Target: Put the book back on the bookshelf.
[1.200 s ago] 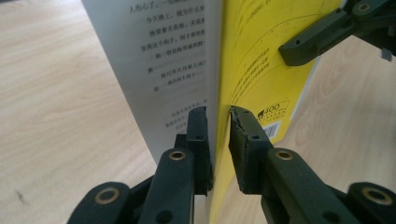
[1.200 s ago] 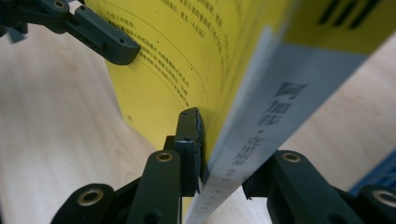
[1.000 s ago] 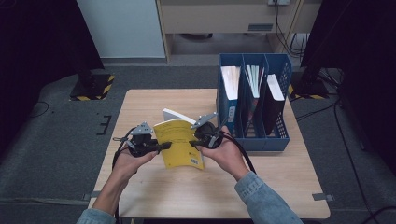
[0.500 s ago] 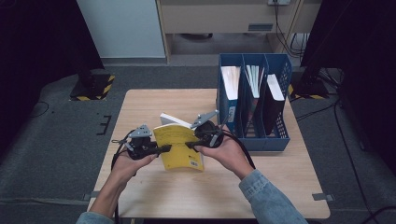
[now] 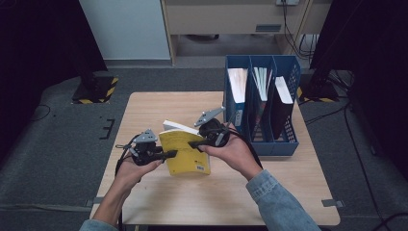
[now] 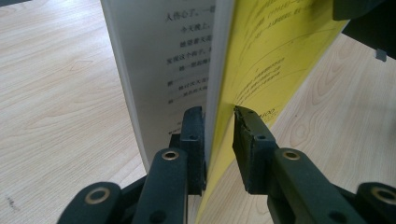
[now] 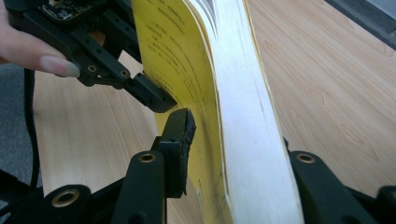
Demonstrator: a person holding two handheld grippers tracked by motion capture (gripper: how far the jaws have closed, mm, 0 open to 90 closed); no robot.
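Note:
A yellow paperback book [image 5: 186, 155] is held on edge above the wooden table [image 5: 154, 108], between both grippers. My left gripper [image 5: 169, 154] comes in from the left. In the left gripper view its jaws [image 6: 217, 116] straddle just the yellow cover [image 6: 271, 60], with one jaw between the cover and the printed white page [image 6: 173, 60]. From the right, my right gripper [image 5: 193, 143] takes the whole thickness of the book. In the right gripper view the white page block [image 7: 243, 93] fills its jaws [image 7: 233, 135], and the far jaw is mostly hidden behind the book.
A blue three-slot file rack [image 5: 269, 147] stands at the table's right, holding several books and papers. Bare tabletop lies in front of and to the left of the hands. Dark floor, cables and stand feet surround the table.
Both hands stay almost where they were. The book has tipped a little and its white far edge sits slightly lower and nearer the grippers.

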